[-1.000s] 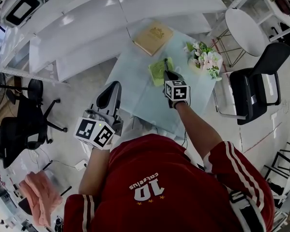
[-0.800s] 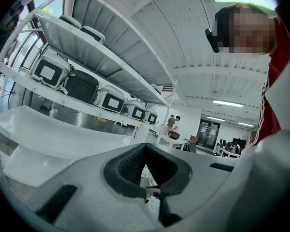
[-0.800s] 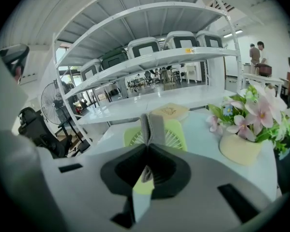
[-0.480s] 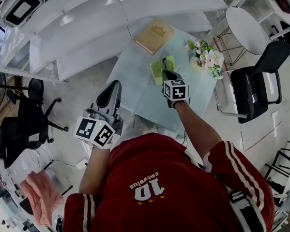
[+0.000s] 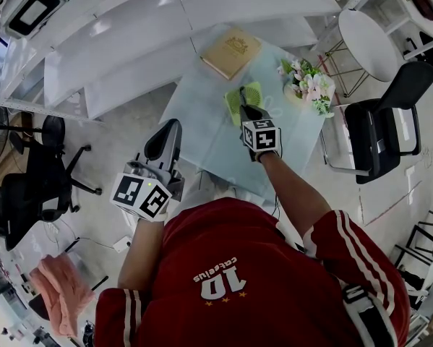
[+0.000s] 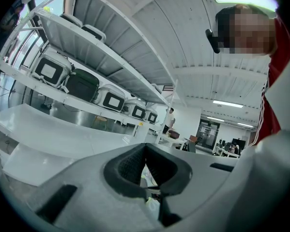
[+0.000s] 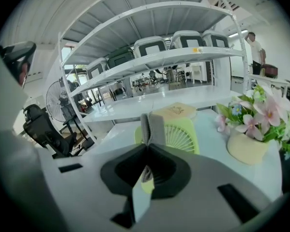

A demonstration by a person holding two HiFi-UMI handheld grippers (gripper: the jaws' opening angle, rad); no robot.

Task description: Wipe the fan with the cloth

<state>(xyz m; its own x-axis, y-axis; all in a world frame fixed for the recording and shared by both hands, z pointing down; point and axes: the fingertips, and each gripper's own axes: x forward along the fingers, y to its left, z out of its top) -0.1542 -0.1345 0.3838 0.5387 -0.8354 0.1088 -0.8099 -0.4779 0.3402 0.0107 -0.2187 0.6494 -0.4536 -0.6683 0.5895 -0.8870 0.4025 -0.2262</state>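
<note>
My right gripper is clenched on a folded grey cloth, held upright just before the green fan on the glass table. From the fan, a book sits at 11 o'clock and flowers at 3 o'clock. My left gripper, jaws pressed together on nothing, hangs off the table at 7 o'clock.

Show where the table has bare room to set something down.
Bare: the table's left half, left of the fan, from the book to the near edge; a smaller patch nearside of the flowers. Crowded: around the fan, where the right hand-held gripper holds the cloth.
</note>
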